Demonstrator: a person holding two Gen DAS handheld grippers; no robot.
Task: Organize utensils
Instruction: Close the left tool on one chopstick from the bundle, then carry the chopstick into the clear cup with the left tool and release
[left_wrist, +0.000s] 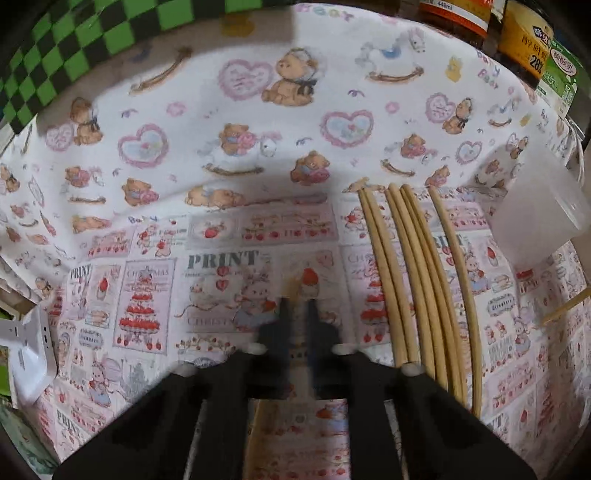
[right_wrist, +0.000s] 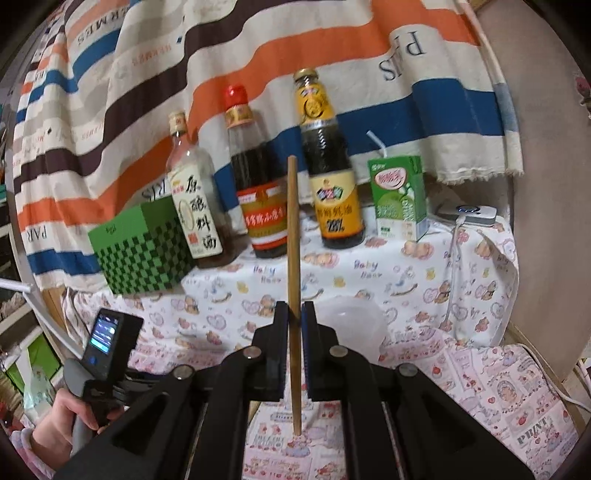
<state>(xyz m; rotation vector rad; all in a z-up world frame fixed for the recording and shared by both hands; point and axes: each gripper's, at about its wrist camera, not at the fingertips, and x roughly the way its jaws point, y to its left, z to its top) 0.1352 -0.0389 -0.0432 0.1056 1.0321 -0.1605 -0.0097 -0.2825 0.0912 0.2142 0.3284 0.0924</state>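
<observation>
Several pale wooden chopsticks (left_wrist: 417, 288) lie side by side on the printed cloth (left_wrist: 147, 295), to the right of my left gripper (left_wrist: 299, 314). That gripper points down at the cloth; its blurred fingers stand close together, shut on a tan chopstick (left_wrist: 292, 290) that pokes out past the tips. My right gripper (right_wrist: 294, 314) is shut on one chopstick (right_wrist: 293, 221), held nearly upright in front of the bottles. A translucent plastic cup (right_wrist: 351, 321) stands just beyond the right gripper; in the left wrist view the cup (left_wrist: 539, 206) is at the right edge.
Three sauce bottles (right_wrist: 258, 184), a green checkered box (right_wrist: 144, 251) and a green drink carton (right_wrist: 399, 199) line the back of the table, before a striped cloth. A power bank with a cable (right_wrist: 469, 214) sits at the back right. A hand (right_wrist: 70, 417) grips the other gripper's handle at lower left.
</observation>
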